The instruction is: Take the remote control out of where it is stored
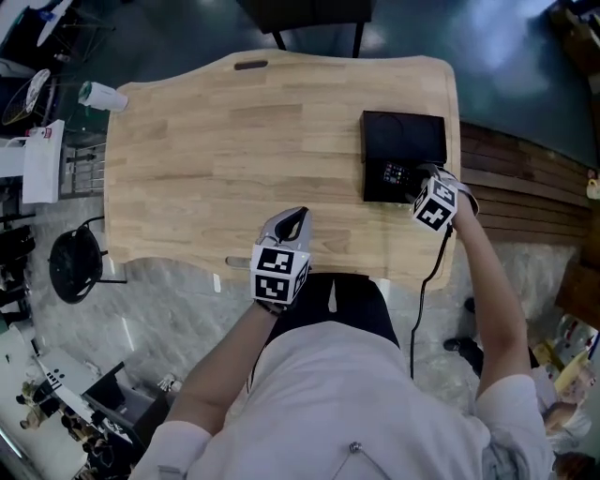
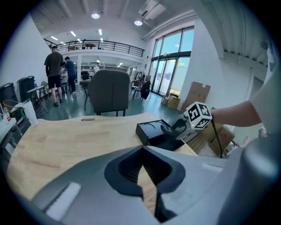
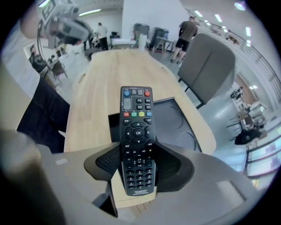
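A black remote control (image 3: 137, 132) with coloured buttons lies lengthwise between the jaws of my right gripper (image 3: 138, 166), which is shut on its lower half. Its top end reaches out over the open black box (image 3: 169, 125). In the head view the right gripper (image 1: 419, 184) is at the near edge of the black box (image 1: 403, 141) on the right of the wooden table (image 1: 234, 159), with the remote control (image 1: 395, 174) just showing. My left gripper (image 1: 292, 225) hovers over the table's front edge, shut and holding nothing, its jaws meeting at the tip (image 2: 143, 154).
A white cup (image 1: 101, 96) lies at the table's far left corner. A dark chair (image 1: 309, 14) stands behind the table, a black stool (image 1: 75, 264) to its left, and wooden slats (image 1: 516, 178) to its right. People stand far back in the room.
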Action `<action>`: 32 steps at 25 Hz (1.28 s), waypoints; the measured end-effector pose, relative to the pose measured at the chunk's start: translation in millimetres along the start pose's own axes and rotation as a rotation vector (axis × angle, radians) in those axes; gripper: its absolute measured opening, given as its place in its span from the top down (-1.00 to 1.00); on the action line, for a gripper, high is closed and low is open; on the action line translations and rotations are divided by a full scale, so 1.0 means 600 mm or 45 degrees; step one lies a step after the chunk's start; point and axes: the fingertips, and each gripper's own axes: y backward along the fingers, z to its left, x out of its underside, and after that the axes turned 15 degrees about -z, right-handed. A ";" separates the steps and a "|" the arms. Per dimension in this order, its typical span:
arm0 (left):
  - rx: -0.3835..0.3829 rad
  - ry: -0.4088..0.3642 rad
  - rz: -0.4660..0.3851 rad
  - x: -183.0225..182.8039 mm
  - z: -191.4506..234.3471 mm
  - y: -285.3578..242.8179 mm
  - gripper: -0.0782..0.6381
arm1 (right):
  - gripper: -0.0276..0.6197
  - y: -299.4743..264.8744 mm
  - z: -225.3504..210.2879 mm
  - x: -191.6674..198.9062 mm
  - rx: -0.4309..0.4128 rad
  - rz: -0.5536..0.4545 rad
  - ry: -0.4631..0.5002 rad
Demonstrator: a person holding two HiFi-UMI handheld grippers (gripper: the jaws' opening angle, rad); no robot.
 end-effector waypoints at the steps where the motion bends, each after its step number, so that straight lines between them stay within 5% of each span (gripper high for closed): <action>1: 0.017 -0.015 -0.013 -0.012 -0.005 -0.005 0.78 | 0.11 0.024 -0.007 -0.020 0.045 -0.066 -0.066; 11: 0.217 -0.147 -0.261 -0.221 -0.107 -0.051 0.78 | 0.11 0.322 -0.062 -0.205 0.466 -0.811 -0.718; 16: 0.314 -0.193 -0.424 -0.354 -0.158 -0.064 0.78 | 0.11 0.455 -0.086 -0.228 0.654 -1.036 -0.957; 23: 0.387 -0.217 -0.556 -0.465 -0.226 -0.055 0.78 | 0.11 0.588 -0.103 -0.225 0.916 -1.187 -1.030; 32: 0.422 -0.265 -0.572 -0.498 -0.266 -0.046 0.78 | 0.11 0.641 -0.099 -0.206 1.038 -1.208 -1.063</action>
